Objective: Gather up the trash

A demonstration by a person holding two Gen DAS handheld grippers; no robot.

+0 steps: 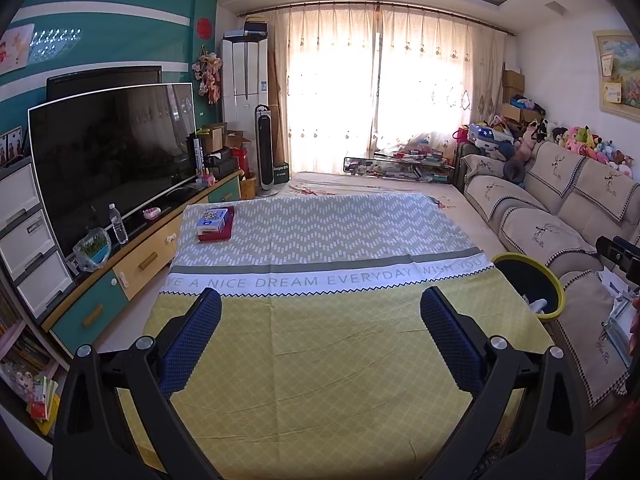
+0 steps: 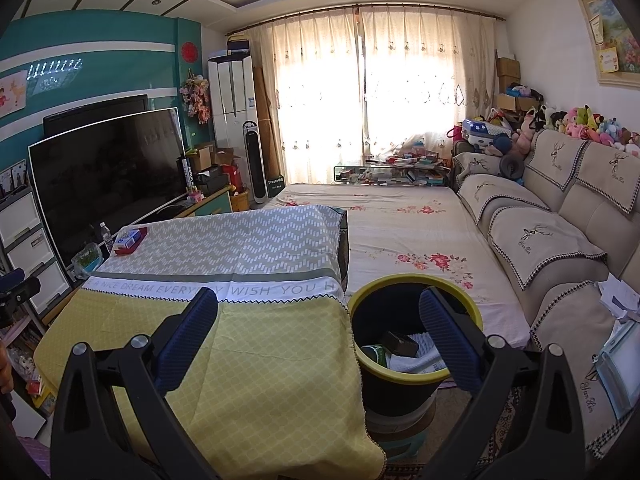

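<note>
A black trash bin with a yellow rim (image 2: 416,376) stands by the table's right edge; inside lie white paper, a dark box and a green item. In the left wrist view the same bin (image 1: 554,292) shows at the right. My left gripper (image 1: 320,300) hangs open over the yellow part of the tablecloth (image 1: 320,360), nothing between its fingers. My right gripper (image 2: 318,300) is open too, its right finger over the bin's mouth and its left finger over the cloth (image 2: 240,360). A small stack of boxes (image 1: 215,224) sits at the table's far left corner.
A TV (image 1: 112,156) and low cabinet with a water bottle (image 1: 118,224) run along the left. A beige sofa (image 2: 560,240) lines the right, with papers (image 2: 616,300) on its near seat. Beyond the table lies a floral sheet (image 2: 400,232) and a cluttered glass table.
</note>
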